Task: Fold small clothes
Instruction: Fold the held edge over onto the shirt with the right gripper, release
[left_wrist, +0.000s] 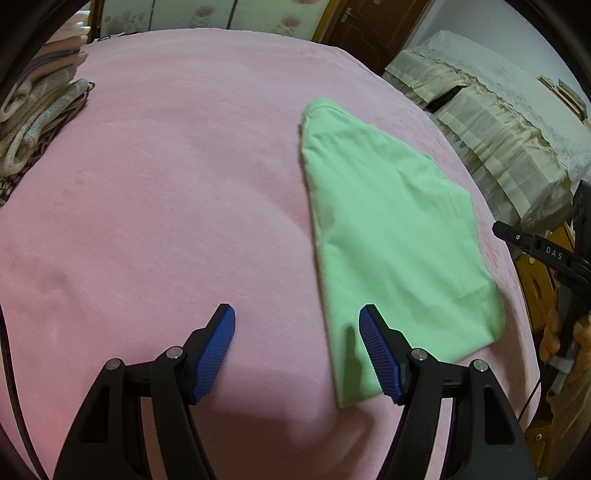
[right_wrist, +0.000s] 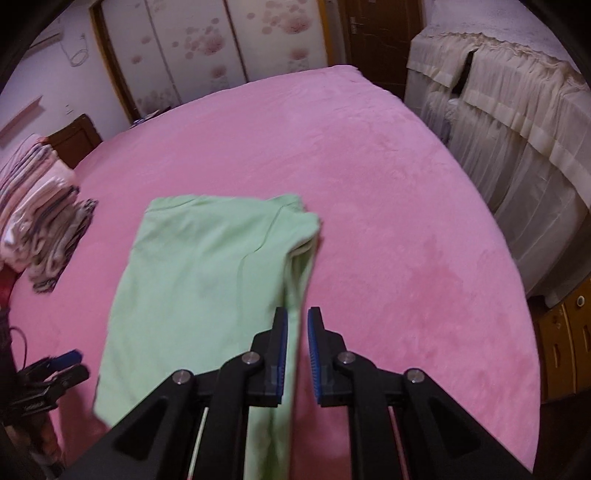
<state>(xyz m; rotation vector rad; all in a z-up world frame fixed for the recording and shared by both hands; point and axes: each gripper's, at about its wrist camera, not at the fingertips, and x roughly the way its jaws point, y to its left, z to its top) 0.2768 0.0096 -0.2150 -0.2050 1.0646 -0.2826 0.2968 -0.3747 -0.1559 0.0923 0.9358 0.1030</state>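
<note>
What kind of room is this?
Most likely a home bedroom: a bed with a pink blanket, a floral sliding wardrobe behind it, and a stack of folded clothes beside the green garment.

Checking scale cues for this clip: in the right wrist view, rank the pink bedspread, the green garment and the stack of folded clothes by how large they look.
1. pink bedspread, filling most of the view.
2. green garment, partly folded, though it lies near the camera, which inflates it.
3. stack of folded clothes, smallest, but cut off by the left edge and farther away.
</note>
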